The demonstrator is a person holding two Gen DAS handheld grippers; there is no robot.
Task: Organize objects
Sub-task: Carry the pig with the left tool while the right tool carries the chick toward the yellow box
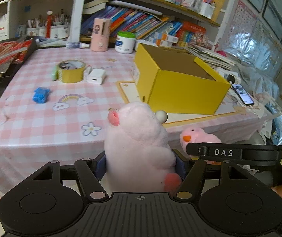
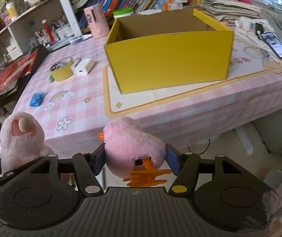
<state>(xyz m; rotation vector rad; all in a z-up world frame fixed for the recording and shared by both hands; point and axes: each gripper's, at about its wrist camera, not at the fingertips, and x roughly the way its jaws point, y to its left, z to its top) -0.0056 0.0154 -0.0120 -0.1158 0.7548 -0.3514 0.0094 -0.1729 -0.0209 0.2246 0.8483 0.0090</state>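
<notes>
My left gripper (image 1: 140, 165) is shut on a pale pink plush pig (image 1: 137, 146), held in front of the table's near edge. In the right wrist view that pig (image 2: 20, 138) shows at the left. My right gripper (image 2: 135, 159) is shut on a pink plush duck (image 2: 131, 146) with an orange beak and orange feet; the duck (image 1: 198, 138) also peeks out beside the pig in the left wrist view. An open yellow cardboard box (image 1: 180, 83) (image 2: 168, 53) stands on the table beyond both toys, and what I see of its inside is bare.
On the pink checked tablecloth (image 1: 42, 118) lie a yellow tape roll (image 1: 70, 71), a white charger (image 1: 96, 76) and a blue crumpled item (image 1: 40, 94). A pink cylinder (image 1: 99, 34) and a white jar (image 1: 125, 42) stand at the back. A phone (image 2: 275, 44) lies right of the box. Bookshelves rise behind.
</notes>
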